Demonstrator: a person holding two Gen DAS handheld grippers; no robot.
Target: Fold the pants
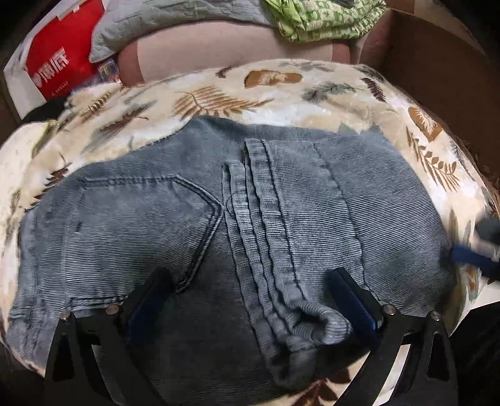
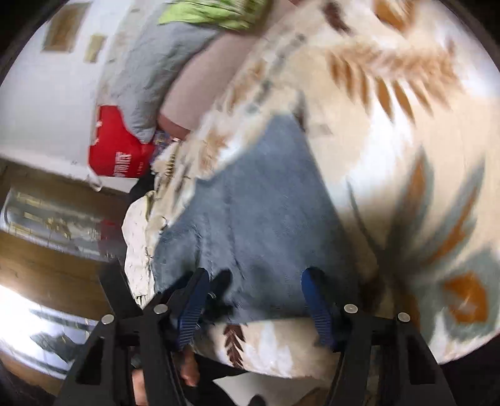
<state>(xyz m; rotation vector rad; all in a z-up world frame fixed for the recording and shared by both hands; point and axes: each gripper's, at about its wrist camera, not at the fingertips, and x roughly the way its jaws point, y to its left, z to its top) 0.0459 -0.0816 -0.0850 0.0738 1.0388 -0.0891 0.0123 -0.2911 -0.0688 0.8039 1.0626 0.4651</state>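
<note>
So the pants (image 1: 218, 225) are grey-blue corduroy, lying flat and folded in the middle of a fuzzy cream blanket (image 1: 218, 90) with a brown and grey leaf print. A back pocket shows on the left half, and a stack of thick seams runs down the center toward the near edge of the blanket, where the fabric bunches into a rounded fold.

The left gripper (image 1: 253, 281) hangs right over the near part of the pants with its fingers (image 1: 356, 299) spread wide, one on each side of that seam bundle, and nothing pinched between them. The blue pads are easy to see.

The right gripper (image 2: 259, 281) is at the right edge of the pants; that view is really blurry. Its fingers (image 2: 315, 299) are also wide apart with nothing held, hovering above the pants edge and the blanket. It shows up as a blue smear at the far right of the left camera too.

Beyond the blanket's far edge there's a red and white bag (image 1: 59, 59) with white Chinese characters I can't make out for sure, a grey quilted pillow (image 1: 175, 22), and a bundle of green and white patterned cloth (image 1: 322, 18). A brown cardboard box (image 1: 431, 59) sits off the far right corner.
</note>
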